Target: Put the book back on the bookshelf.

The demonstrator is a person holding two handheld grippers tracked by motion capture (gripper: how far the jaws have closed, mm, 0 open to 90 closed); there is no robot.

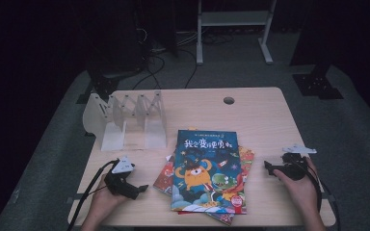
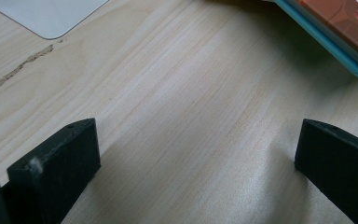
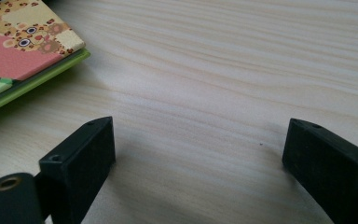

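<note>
A stack of picture books (image 1: 207,173) lies on the wooden table (image 1: 260,120), a blue-covered one on top. My left gripper (image 1: 139,188) rests on the table left of the stack, jaws wide open over bare wood (image 2: 196,140), with a blue-edged book corner (image 2: 340,42) at the upper right. My right gripper (image 1: 269,168) sits right of the stack, also open with nothing between its jaws (image 3: 198,140); a green-edged book with a patterned cover (image 3: 23,51) lies at the upper left of the right gripper view.
A clear acrylic book rack (image 1: 125,120) stands at the table's back left; its base corner (image 2: 51,16) appears in the left gripper view. A round cable hole (image 1: 229,100) is near the far edge. Bare tabletop lies behind the books.
</note>
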